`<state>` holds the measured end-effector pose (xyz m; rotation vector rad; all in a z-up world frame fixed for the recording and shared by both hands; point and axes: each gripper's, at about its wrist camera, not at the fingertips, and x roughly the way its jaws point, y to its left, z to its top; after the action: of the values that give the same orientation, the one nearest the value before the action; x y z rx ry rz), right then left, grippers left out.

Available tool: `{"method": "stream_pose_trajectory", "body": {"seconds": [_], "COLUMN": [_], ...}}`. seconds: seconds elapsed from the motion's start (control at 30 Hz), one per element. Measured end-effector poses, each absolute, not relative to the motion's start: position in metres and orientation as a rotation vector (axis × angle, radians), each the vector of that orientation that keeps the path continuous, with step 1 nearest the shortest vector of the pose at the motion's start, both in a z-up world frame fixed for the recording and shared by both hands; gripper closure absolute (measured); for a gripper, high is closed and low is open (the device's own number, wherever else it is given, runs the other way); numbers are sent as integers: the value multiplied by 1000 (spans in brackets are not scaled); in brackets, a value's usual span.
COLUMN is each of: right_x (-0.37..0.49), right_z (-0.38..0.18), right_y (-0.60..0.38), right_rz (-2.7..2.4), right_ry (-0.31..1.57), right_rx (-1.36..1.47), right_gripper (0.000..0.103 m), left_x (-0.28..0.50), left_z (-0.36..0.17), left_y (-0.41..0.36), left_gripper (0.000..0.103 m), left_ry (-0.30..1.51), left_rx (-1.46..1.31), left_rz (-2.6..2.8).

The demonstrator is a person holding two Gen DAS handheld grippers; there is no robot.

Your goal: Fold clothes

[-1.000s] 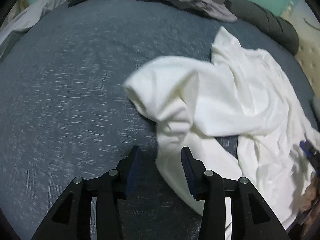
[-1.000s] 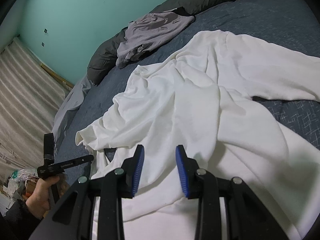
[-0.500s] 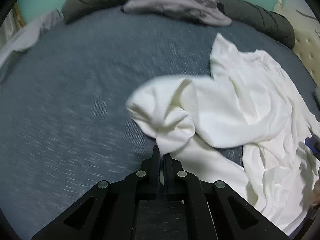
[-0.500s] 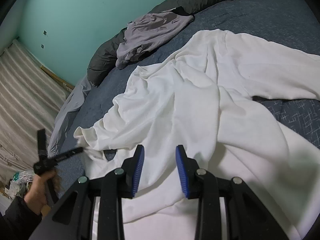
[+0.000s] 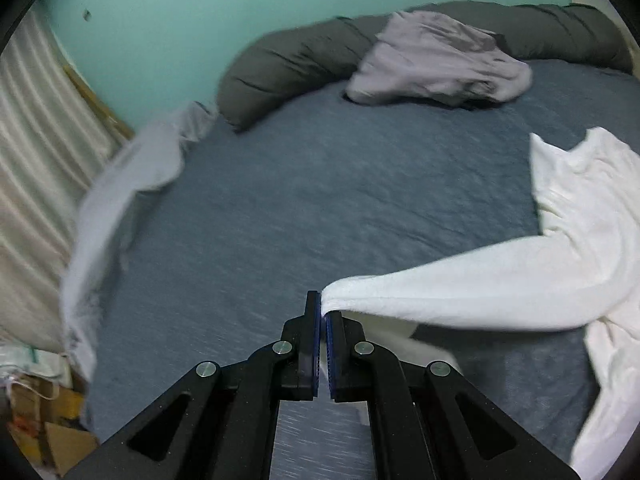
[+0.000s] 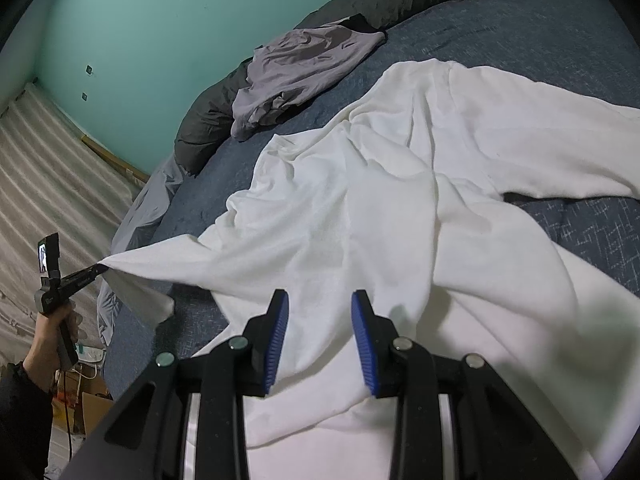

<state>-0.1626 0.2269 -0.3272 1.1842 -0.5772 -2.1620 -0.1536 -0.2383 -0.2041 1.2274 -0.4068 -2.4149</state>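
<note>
Between my left gripper's [image 5: 322, 312] fingers [image 5: 312, 320]: the sleeve cuff [image 5: 340, 292] of the white long-sleeved shirt [image 6: 380, 208], pinched tight. A second ago those fingers stood apart over the crumpled sleeve; now it is lifted and drawn out straight, clear of the blue bed [image 5: 320, 184]. Right gripper [image 6: 318, 340]: fingers part open, empty, hovering above the shirt body, which lies spread on the bed. Judgement: sleeve ready to be folded inward across the body.
</note>
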Motion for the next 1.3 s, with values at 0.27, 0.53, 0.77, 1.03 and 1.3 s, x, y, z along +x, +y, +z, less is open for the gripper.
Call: {"method": "stream_pose_trajectory", "body": {"seconds": [0.27,0.53,0.77,1.03,1.3], "right_x": [-165,-165,-164,-181,-285], "right_z": [-327,-326,-321,-309,-281], "right_y": [230,234,236,254,272], "right_rz": [-2154,-2161,-2164,-2182,-2288], "right_ry": [-586,-594,-585,-554,-285], "right_rx": [1187,1184,1181,1211,1267], "right_gripper": [71,71,71,71,60], "left_x": [-144,-110,-123,-194,-286], "left_z": [-278,-271,-243,-250,-270], "left_y": [-279,-287,-253,-190,-141], "left_gripper": [98,78,59,56,56], "left_ry": [-124,196,245,182,194], "left_rx": [1530,1510,1418,1508,1603], "left_rz": [-2283,-2343,-2494,-2691,-2807]}}
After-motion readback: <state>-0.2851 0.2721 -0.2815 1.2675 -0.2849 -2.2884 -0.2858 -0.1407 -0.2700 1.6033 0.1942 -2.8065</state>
